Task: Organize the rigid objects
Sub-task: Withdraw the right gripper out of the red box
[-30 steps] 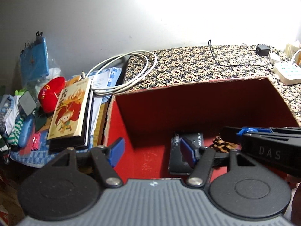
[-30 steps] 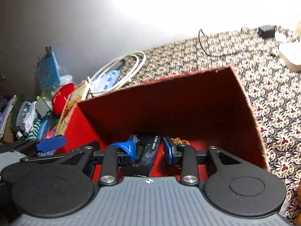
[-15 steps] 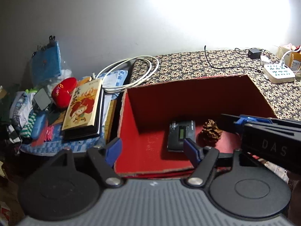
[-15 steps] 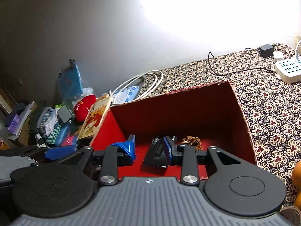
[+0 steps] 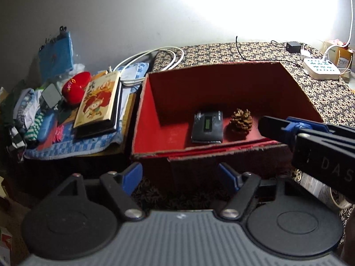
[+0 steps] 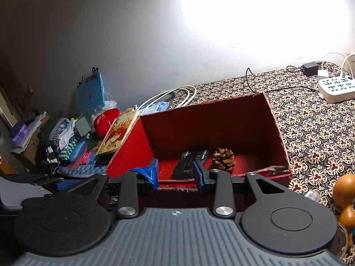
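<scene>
A red cardboard box (image 5: pixel 153 119) (image 6: pixel 276 133) sits on the patterned cloth. Inside it lie a black device with a small green screen (image 5: pixel 207 126) (image 6: pixel 188 163) and a brown pine cone (image 5: pixel 240 122) (image 6: pixel 223 159), side by side. My left gripper (image 5: pixel 179 177) is open and empty, held back in front of the box's near wall. My right gripper (image 6: pixel 175 174) is open and empty, above the near rim. It also shows in the left wrist view (image 5: pixel 295 130), at the right side of the box.
Left of the box lies a picture book (image 5: pixel 97 102) on a dark stack, a red pouch (image 5: pixel 74 87), a blue case and striped clothes. A white cable coil (image 5: pixel 150 59) and a power strip (image 5: pixel 321 68) lie behind. Orange gourds (image 6: pixel 344 190) stand at the right.
Both grippers have pulled back and up out of the box. The black device and pine cone now lie in full view on the box floor. Both jaws stayed open.
</scene>
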Tool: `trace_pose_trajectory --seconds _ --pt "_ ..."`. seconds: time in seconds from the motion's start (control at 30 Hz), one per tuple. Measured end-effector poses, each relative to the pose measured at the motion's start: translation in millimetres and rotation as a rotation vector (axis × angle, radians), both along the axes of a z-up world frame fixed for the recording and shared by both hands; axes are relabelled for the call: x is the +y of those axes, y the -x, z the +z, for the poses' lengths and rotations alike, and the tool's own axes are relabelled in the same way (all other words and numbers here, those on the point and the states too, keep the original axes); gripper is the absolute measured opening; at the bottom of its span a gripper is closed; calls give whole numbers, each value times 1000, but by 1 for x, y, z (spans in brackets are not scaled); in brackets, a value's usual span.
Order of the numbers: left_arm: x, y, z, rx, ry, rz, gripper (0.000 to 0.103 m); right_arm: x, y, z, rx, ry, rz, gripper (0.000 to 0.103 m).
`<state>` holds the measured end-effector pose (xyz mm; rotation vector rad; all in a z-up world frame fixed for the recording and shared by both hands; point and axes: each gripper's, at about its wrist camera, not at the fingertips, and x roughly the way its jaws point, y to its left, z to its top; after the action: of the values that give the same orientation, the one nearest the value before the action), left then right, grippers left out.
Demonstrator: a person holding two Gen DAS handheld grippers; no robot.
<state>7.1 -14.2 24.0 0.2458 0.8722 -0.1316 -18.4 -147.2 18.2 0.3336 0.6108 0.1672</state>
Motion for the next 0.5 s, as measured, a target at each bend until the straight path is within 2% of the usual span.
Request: trace_pose_trajectory --seconds 0.17,0.5 --pt "1 5 -12 51 19 6 77 1 8 -9 24 38 19 19" --pt "-1 6 -40 140 9 7 78 3 10 -29 123 13 63 20"
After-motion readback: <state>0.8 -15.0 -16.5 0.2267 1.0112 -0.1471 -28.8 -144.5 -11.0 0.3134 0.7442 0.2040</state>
